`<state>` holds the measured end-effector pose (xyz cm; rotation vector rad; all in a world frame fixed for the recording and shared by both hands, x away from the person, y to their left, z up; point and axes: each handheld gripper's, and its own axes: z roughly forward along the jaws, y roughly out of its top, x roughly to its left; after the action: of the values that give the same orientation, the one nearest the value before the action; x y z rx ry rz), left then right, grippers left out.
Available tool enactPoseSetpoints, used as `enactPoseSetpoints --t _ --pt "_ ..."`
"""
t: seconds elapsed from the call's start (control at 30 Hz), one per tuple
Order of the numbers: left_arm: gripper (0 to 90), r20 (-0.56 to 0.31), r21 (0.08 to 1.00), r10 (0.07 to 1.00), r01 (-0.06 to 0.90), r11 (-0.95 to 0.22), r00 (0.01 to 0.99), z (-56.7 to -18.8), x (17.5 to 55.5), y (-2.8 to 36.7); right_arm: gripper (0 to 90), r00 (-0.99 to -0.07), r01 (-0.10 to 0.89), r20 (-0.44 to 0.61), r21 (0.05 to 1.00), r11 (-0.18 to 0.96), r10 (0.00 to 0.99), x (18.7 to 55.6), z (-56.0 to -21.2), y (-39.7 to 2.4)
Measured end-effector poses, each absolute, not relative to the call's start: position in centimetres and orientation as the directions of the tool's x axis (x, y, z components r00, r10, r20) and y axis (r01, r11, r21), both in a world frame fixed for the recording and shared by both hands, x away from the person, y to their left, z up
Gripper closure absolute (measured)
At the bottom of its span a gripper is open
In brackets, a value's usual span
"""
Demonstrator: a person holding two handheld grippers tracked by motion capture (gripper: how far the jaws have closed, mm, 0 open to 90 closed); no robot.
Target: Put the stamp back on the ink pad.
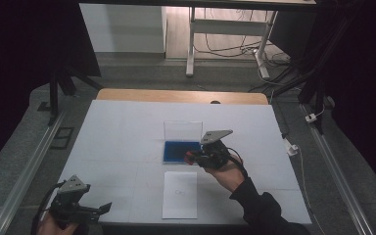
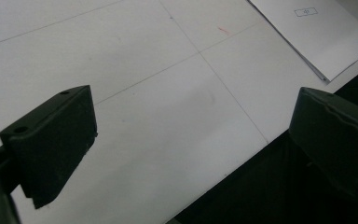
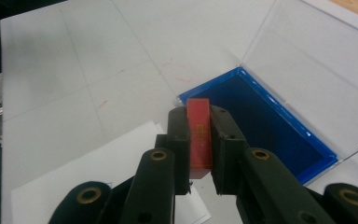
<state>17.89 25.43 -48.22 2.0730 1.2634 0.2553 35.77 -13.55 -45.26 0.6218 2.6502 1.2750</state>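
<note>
Centre frame, R gripper (image 3: 199, 140): clamped on red block (image 3: 199, 135), beside blue tray (image 3: 261, 121).
Lower left, L gripper (image 2: 191, 140): jaws wide, nothing between.

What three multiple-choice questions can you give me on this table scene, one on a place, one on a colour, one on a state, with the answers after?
1. Where does the sheet of paper lie?
A. On the near side of the blue box
B. Inside the box
C. On the floor

2. What colour is the block in the right gripper?
A. Green
B. Red
C. Yellow

3. How does the left gripper stand?
A. Shut on the paper
B. Shut on a cable
C. Open, holding nothing

Answers: 1 A, the high view shows the paper between the box and the table's near edge. 2 B, the right gripper view shows a red block clamped between the fingers. 3 C, its fingers stand wide apart over bare table.
</note>
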Motion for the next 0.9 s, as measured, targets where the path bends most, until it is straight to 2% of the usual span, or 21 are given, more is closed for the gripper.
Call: enactPoseSetpoints --t 0.9 --pt "1.3 -0.177 0.642 0.844 0.709 -0.292 0.507 -48.2 17.9 25.4 79.7 -0.889 0.309 0.009 0.749 0.586 0.458 39.3 -46.6 -11.4"
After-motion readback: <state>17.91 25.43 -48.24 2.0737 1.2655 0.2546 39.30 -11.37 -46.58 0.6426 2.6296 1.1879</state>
